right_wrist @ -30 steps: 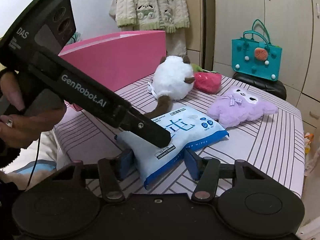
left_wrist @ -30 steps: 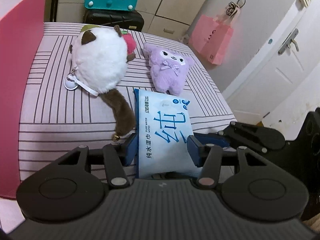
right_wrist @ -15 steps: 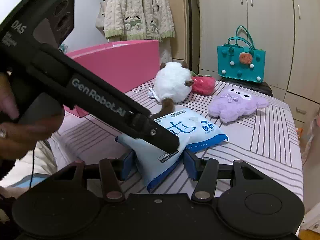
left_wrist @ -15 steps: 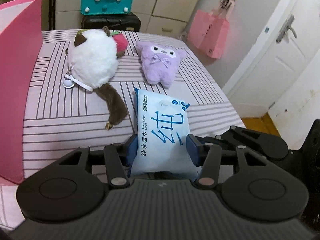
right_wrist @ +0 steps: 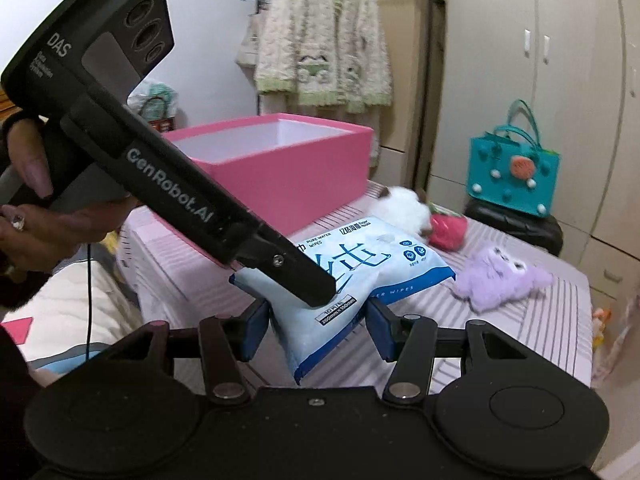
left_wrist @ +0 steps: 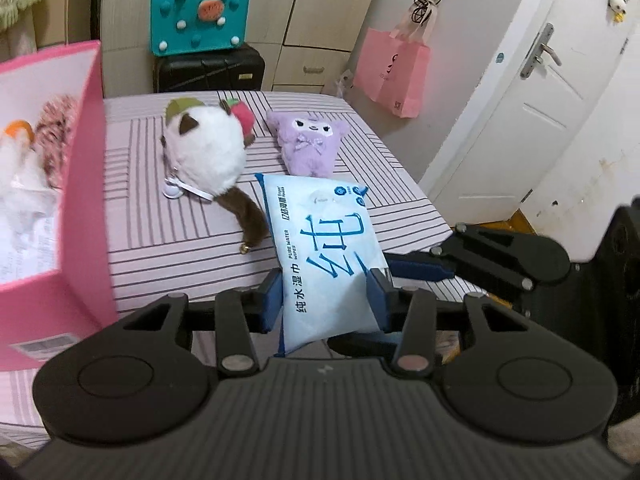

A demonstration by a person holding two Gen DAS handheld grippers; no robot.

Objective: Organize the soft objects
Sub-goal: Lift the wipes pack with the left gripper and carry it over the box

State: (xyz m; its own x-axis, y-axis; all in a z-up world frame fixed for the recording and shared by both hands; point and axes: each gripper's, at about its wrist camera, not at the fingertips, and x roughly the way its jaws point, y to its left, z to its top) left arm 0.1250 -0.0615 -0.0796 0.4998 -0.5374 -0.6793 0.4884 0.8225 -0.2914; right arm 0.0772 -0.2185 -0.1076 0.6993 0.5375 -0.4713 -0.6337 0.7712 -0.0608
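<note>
Both grippers clamp the same blue-and-white wet wipes pack [left_wrist: 328,256], lifted off the striped pink bedcover [left_wrist: 160,240] with its far end tilted down toward the cover. Left gripper [left_wrist: 326,300] has its blue pads pressed onto the pack's near end, one pad on each long side, pack visibly pinched. Right gripper [right_wrist: 316,330] grips a corner end of the pack, pads against both sides. In the right wrist view the left gripper's black body crosses in from upper left, tip on the pack, held by a hand [right_wrist: 44,228] with long nails. Pink box [right_wrist: 280,168] open on top, just beside the pack on the left; inside it some plush items [left_wrist: 36,148], blurry. Still on the bedcover: white fluffy plush with brown tail [left_wrist: 208,160], red plush [right_wrist: 448,230] touching it behind, purple plush [left_wrist: 310,146] near the pack's far end. Teal handbag [left_wrist: 200,20] on a black case [left_wrist: 210,68] beyond the bed. Pink paper bag [left_wrist: 394,72] hangs on the wall near a white door [left_wrist: 520,120]. Knit cardigan [right_wrist: 324,40] hangs behind the box.
</note>
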